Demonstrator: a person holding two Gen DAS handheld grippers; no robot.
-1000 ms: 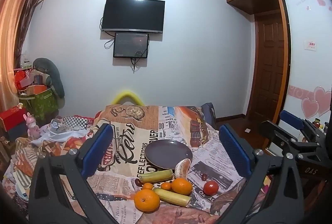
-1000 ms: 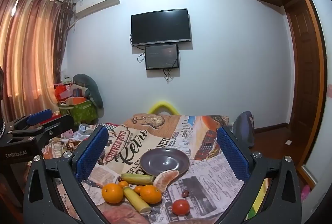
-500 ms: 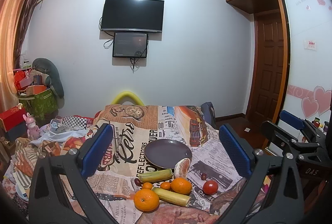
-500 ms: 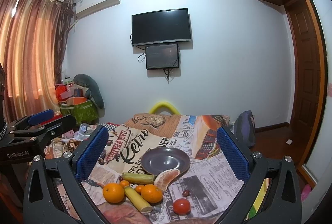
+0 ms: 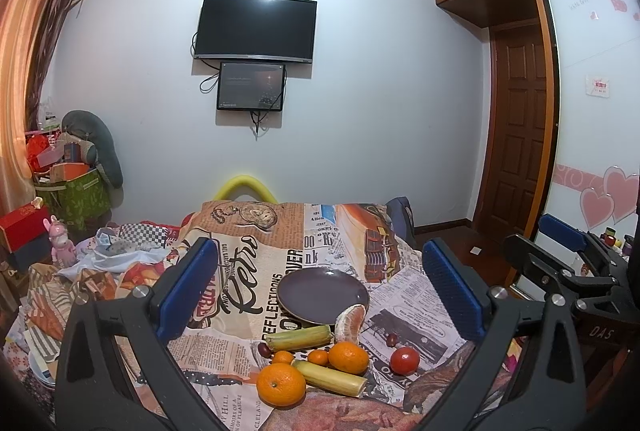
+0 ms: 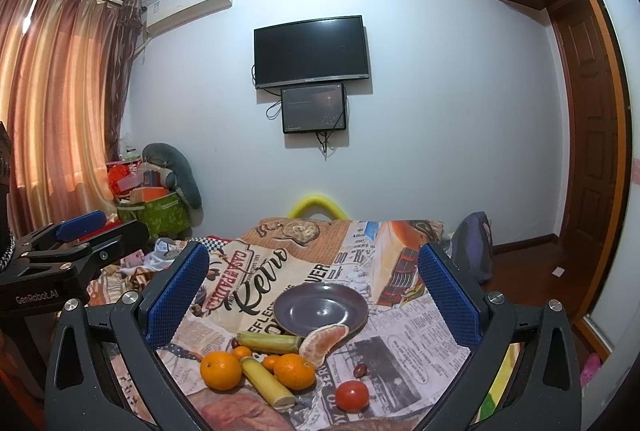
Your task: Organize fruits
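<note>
Both grippers hang above the near edge of the table with nothing in them: our left gripper (image 5: 320, 287) has its blue pads spread wide apart, and our right gripper (image 6: 312, 287) is spread just as wide. The fruit lies in a tight cluster on the newspaper-print cloth (image 6: 400, 323), all of it off the dark plate (image 6: 320, 307) except a peeled orange segment (image 6: 324, 341) that leans on the plate's near rim. Two sugarcane-like sticks (image 6: 266, 381) thread through the pile, one of them touching both the large orange (image 6: 220, 370) and the second orange (image 6: 294, 371), with two small mandarins (image 6: 242, 352) wedged between. That crowding is our main worry: closing on either orange would likely nudge the stick or roll a mandarin away. The tomato (image 6: 351, 395) sits apart and near the table's front, so a clumsy pinch could squash it or push it off the edge. The small dark fruit (image 6: 360, 370), perhaps a grape or a date, is too small for us to identify and could slip between the pads. The wrinkled cloth may also drag and shift the plate.
</note>
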